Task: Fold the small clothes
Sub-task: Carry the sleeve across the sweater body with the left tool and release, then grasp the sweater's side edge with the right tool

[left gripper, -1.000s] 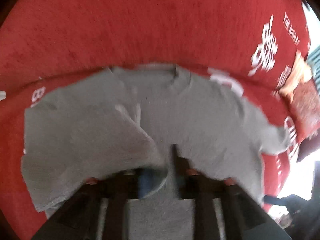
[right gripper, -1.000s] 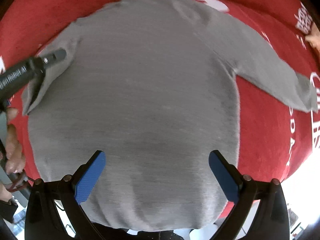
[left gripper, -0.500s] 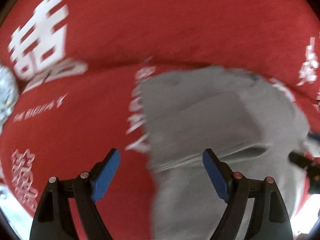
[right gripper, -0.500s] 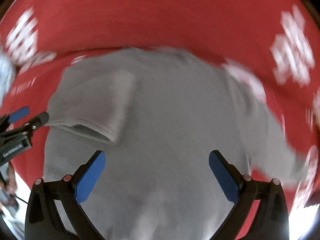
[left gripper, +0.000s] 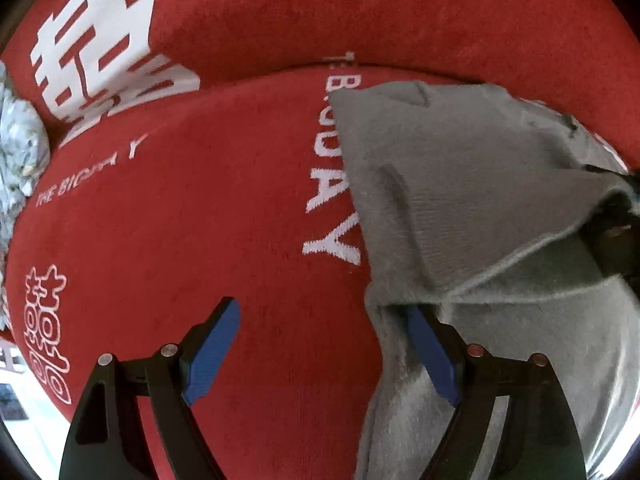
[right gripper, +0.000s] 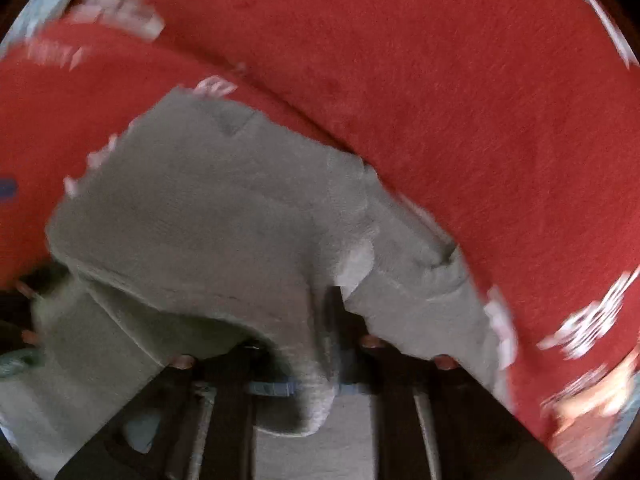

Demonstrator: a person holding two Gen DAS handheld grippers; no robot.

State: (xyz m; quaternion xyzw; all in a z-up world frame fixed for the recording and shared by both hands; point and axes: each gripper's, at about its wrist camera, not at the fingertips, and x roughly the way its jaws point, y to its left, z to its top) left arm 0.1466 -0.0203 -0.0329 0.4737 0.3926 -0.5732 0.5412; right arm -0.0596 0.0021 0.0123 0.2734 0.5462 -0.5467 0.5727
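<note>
A grey knit sweater (left gripper: 460, 184) lies on a red cover with one side folded over its body. My left gripper (left gripper: 324, 344) stands open over the red cover at the sweater's left edge; the right blue pad (left gripper: 432, 356) touches the cloth and nothing is held. In the right wrist view the sweater (right gripper: 224, 216) is bunched up, and my right gripper (right gripper: 332, 320) is closing, with a fold of the grey cloth pinched between its dark fingers.
The red cover (left gripper: 200, 220) carries white lettering and rises into a backrest (left gripper: 400, 8) behind the sweater. A pale patterned cloth (left gripper: 16, 148) lies at the far left. A blurred peach thing (right gripper: 592, 396) lies at the lower right.
My left gripper let go of the sweater, opened and swung left over the red cover. My right gripper rolled, moved across the sweater and went from wide open to pinching a fold.
</note>
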